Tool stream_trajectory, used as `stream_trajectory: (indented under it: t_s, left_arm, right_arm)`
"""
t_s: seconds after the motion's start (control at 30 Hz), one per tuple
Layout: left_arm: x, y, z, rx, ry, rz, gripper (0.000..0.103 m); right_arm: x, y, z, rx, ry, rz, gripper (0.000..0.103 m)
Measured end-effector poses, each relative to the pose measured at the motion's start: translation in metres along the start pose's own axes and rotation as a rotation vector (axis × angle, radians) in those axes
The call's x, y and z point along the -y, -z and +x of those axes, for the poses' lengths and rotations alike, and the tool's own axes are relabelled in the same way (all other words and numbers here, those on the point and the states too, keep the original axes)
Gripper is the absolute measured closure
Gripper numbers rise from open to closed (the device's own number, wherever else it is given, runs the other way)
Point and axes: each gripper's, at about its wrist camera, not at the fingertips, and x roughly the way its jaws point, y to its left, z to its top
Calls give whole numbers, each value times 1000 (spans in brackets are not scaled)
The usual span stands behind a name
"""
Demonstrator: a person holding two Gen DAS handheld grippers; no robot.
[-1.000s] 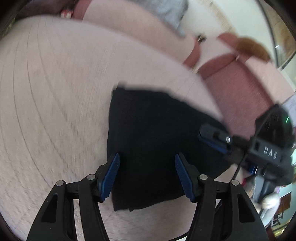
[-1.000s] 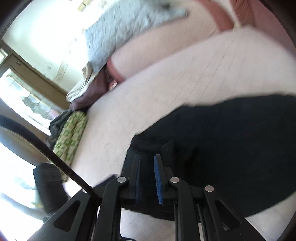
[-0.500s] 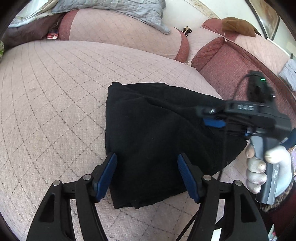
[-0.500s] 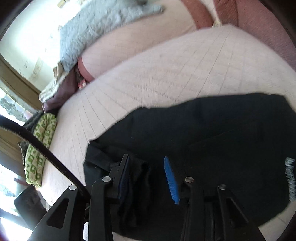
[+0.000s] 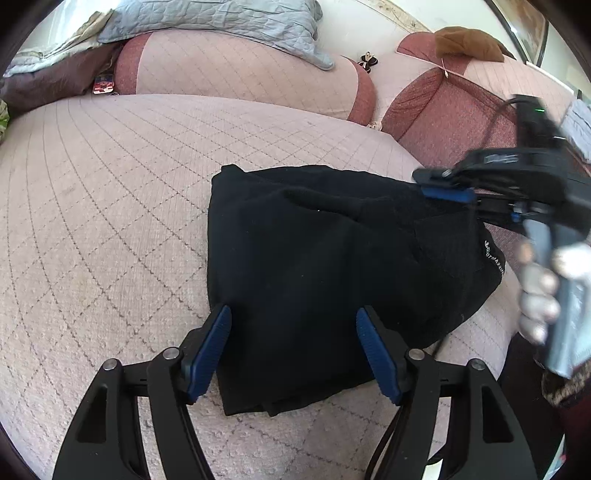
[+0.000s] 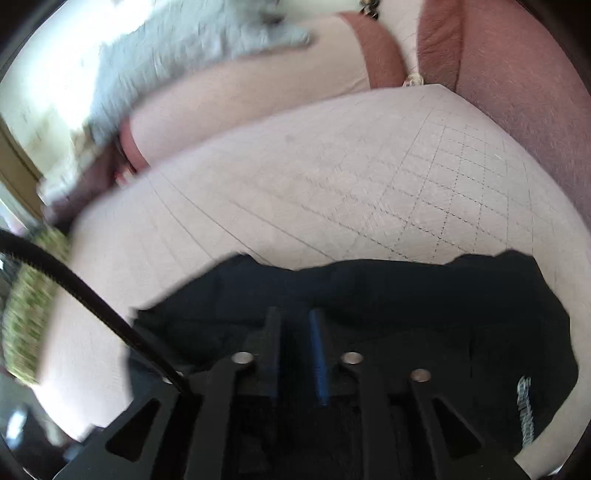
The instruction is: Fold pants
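Observation:
Black pants (image 5: 317,258) lie folded into a compact block on the pink quilted sofa seat (image 5: 110,192). My left gripper (image 5: 293,332) is open and empty, its blue pads hovering over the near end of the pants. My right gripper (image 5: 443,184) shows in the left wrist view at the pants' far right edge, above the fabric, held by a gloved hand. In the right wrist view the right gripper (image 6: 295,332) has its jaws nearly closed with a narrow gap over the pants (image 6: 406,314); whether fabric is between them is unclear.
The sofa backrest (image 5: 240,74) carries a grey quilted blanket (image 5: 221,18). A darker red sofa section (image 5: 461,110) with a brown cloth (image 5: 465,42) is at the right. A green patterned item (image 6: 26,314) lies at the seat's left end.
The right gripper's jaws narrowed from clearly apart to nearly closed, and it rose and drew back toward the pants' right edge. The left gripper stayed open over the near end.

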Motion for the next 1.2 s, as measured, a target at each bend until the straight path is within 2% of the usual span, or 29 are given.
stream_trajectory:
  t_s: [0.07,0.13,0.2,0.23,0.27,0.3,0.37,0.4,0.43,0.47,0.5,0.57,0.63,0.67,0.73,0.87,0.93,1.03,1.1,1.2]
  left_arm:
    - [2,-1,1,1,0,-7,30]
    - [2,-2,0,4,3,-11,30]
    - [0,-2,0,5,13,-17,30]
    - [0,-2,0,5,16,-18,30]
    - [0,-2,0,5,17,-16,30]
    - [0,-2,-1,5,18,-10,30]
    - [0,-3,-3,-3,18,-3,30]
    - [-2,-5,-5,-12,20,-6,30]
    - [-3,-7,-8,-22,23,-21,30]
    - [-4,-11,-13,-26,29,-48,30]
    - [-3,-14,-18,-19,29,-62,30]
    - [0,-20,-32,12,-25,-67,30]
    - [8,-25,-47,46,-116,-48,30]
    - [11,-27,-54,61,-155,-40,30]
    - [16,-30,-64,74,-248,-39,29]
    - [16,-30,-70,51,-311,-95,28]
    - [14,-29,-70,31,-343,-104,28]
    - [20,-26,-68,11,-414,-57,28]
    - [24,-25,-68,16,-456,-20,28]
    - [30,-22,-70,21,-479,12,28]
  right_arm:
    - [-9,8,-9,-9,-149,-13,80]
    - [-15,17,2,-98,-306,15,79]
    - [-14,25,28,-190,-362,76,79]
    - [-9,29,39,-217,-350,88,79]
    - [-2,33,51,-228,-303,88,81]
    - [6,36,55,-203,-287,91,102]
    - [20,39,43,-124,-278,114,103]
    - [24,39,30,-73,-222,113,100]
    - [25,36,19,-42,-163,93,90]
    - [25,33,3,1,-117,55,89]
    - [25,32,-10,33,-105,36,89]
    - [24,31,-38,104,-88,2,80]
    - [22,38,-65,185,-66,-43,53]
    - [17,42,-75,227,-46,-72,50]
    - [9,55,-86,267,-3,-133,49]
    - [-3,76,-97,294,7,-161,48]
    - [-10,81,-97,309,23,-176,38]
    - [-19,83,-94,319,56,-228,34]
    - [-20,84,-89,309,48,-226,34]
    - [-16,83,-84,280,34,-204,33]
